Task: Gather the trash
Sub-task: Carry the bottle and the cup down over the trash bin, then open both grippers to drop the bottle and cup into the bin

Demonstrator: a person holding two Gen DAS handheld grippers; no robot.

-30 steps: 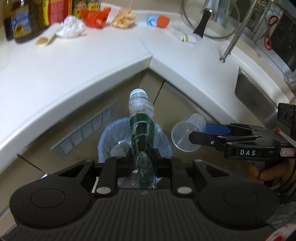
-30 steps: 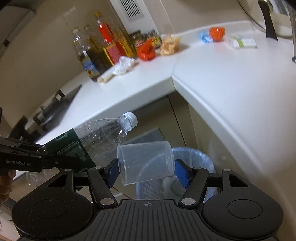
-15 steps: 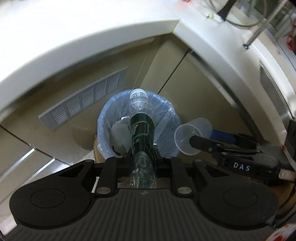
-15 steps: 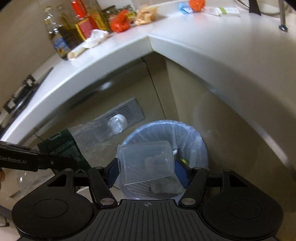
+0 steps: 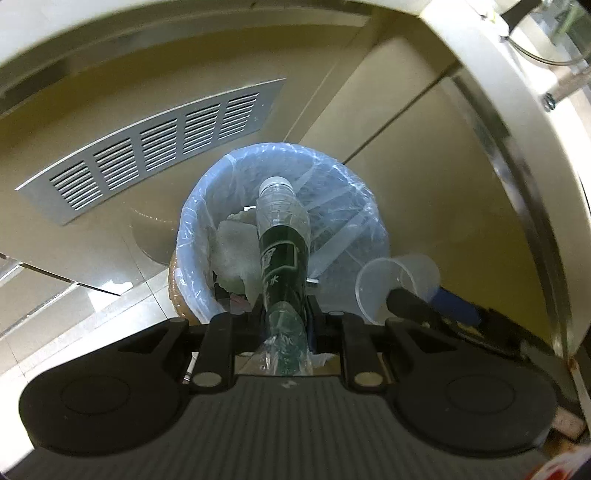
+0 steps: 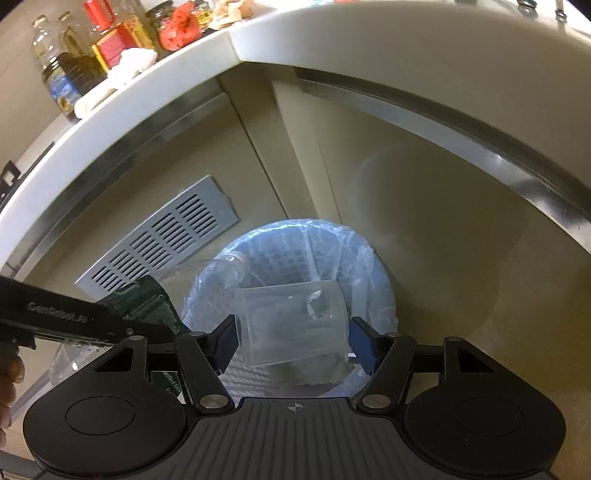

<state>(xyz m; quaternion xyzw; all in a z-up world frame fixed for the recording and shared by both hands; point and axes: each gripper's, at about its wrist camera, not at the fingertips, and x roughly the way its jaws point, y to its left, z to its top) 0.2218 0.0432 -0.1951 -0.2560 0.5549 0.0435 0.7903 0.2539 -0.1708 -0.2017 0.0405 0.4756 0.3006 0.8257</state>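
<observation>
A crushed clear plastic bottle [image 5: 282, 251] with a dark green label is pinched in my left gripper [image 5: 283, 314], cap end pointing down into the bin. The bin [image 5: 199, 229] is lined with a pale blue bag and holds crumpled paper. My right gripper [image 6: 293, 330] is shut on a clear plastic cup [image 6: 291, 325] lying sideways between its blue pads, right above the bin [image 6: 376, 266]. In the right wrist view the bottle [image 6: 155, 299] and the left gripper's arm come in from the left. The cup [image 5: 397, 284] also shows at the bin's right rim in the left wrist view.
A white corner countertop [image 6: 155, 85] overhangs the bin, with beige cabinet doors [image 5: 406, 155] and a grey vent grille [image 5: 155, 147] behind it. Oil bottles [image 6: 62, 70], a red wrapper [image 6: 181, 31] and other clutter stand on the counter. A hand [image 6: 7, 384] shows at the left edge.
Both grippers have sunk from counter height down toward the bin and tipped more steeply downward. The bottle and cup now hang right over the bin's mouth. Both grips are unchanged.
</observation>
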